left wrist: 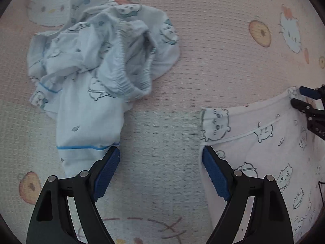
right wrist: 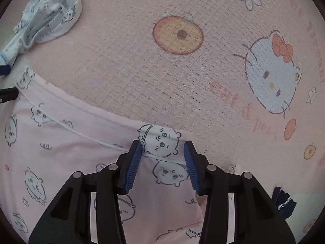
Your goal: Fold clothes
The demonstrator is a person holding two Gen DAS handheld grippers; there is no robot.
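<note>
A pink garment (left wrist: 264, 152) printed with cartoon animals lies flat at the lower right of the left wrist view, its white-trimmed top edge running up to the right. My left gripper (left wrist: 161, 156) is open beside that garment's left corner, over bare bedding. In the right wrist view the same pink garment (right wrist: 61, 162) fills the lower left. My right gripper (right wrist: 162, 150) stands open astride its white-printed right corner (right wrist: 160, 140). The right gripper's fingers (left wrist: 308, 101) show at the far right of the left wrist view. A crumpled light-blue garment (left wrist: 97, 61) lies apart at upper left.
Everything rests on a pink cartoon-print blanket (right wrist: 182, 71). The blue garment (right wrist: 44, 16) sits at the far upper left of the right wrist view. A dark fringed item (right wrist: 283, 202) lies at the lower right edge.
</note>
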